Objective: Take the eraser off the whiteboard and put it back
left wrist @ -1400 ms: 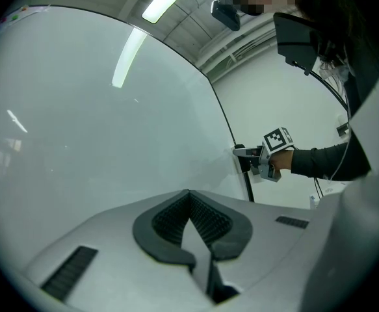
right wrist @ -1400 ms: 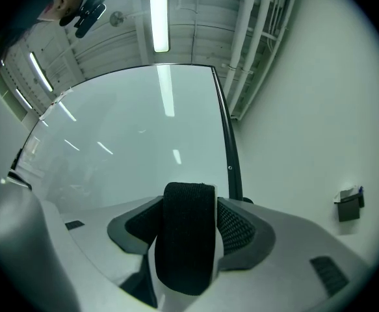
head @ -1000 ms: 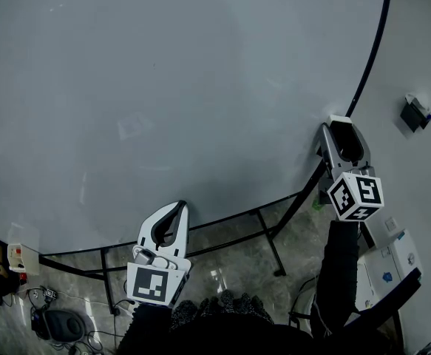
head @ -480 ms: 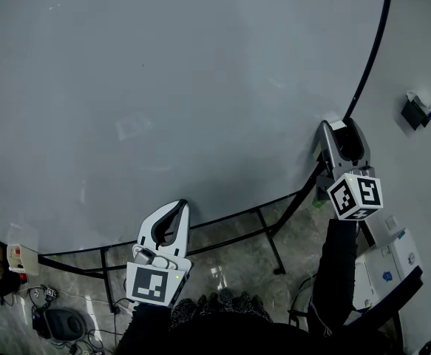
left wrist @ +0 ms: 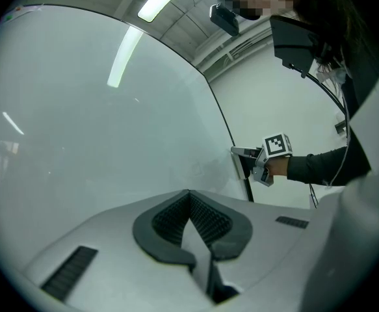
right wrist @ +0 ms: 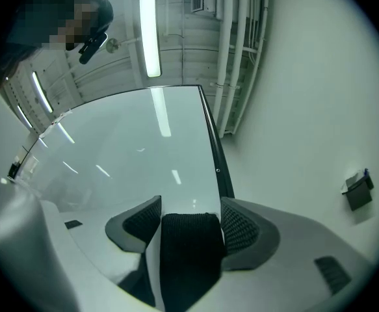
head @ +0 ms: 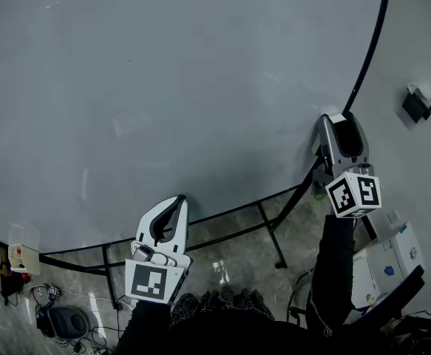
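Eraser [right wrist: 188, 259] sits at the right edge of the whiteboard [right wrist: 130, 148] between the jaws of the right gripper [right wrist: 189, 208], which have just been opening and stand slack, we reckon to leave it there; left gripper [left wrist: 190, 199] clenched empty.

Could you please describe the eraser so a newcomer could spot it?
Find the big whiteboard, then its black right edge. The eraser sits there between the jaws of the right gripper, which have just been opening: the only black, woven-textured block.

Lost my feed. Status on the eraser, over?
Left gripper shut, empty. Right gripper jaws just opening, eraser between them at whiteboard right edge. Nothing in the way.
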Available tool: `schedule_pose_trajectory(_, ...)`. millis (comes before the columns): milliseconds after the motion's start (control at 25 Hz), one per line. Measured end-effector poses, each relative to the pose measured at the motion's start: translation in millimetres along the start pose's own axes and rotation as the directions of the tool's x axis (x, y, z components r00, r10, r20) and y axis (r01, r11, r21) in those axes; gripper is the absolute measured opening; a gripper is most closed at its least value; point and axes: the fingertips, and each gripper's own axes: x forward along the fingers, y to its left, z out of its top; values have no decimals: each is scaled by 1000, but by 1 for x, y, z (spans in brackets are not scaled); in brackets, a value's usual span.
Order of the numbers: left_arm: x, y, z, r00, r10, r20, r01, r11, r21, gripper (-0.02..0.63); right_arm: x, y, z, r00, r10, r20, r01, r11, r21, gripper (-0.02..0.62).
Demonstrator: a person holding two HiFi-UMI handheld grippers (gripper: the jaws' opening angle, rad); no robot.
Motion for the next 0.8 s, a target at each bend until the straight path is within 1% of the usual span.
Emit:
schedule_pose_trajectory(360, -3, -6, 1, 1000, -22, 18, 22, 1000, -15, 6, -22, 13, 13, 999, 12, -45, -16, 997, -81, 274)
schedule_pose_trajectory(640, 2, -18, 9, 997, -59, 44, 60, 998, -30, 6, -51, 21, 0, 986, -10, -165, 1, 998, -56, 269)
schedule_pose_trajectory(760, 5, -20, 13, 996, -65, 55, 67, 997, -30, 6, -61, 29, 2, 982, -11, -188, -2, 998, -69, 232)
schedule_pose_trajectory(800, 6, -21, 13, 996, -66, 55, 68, 997, -26, 6, -63, 31, 4, 981, -13, -193, -3, 997, -79, 202)
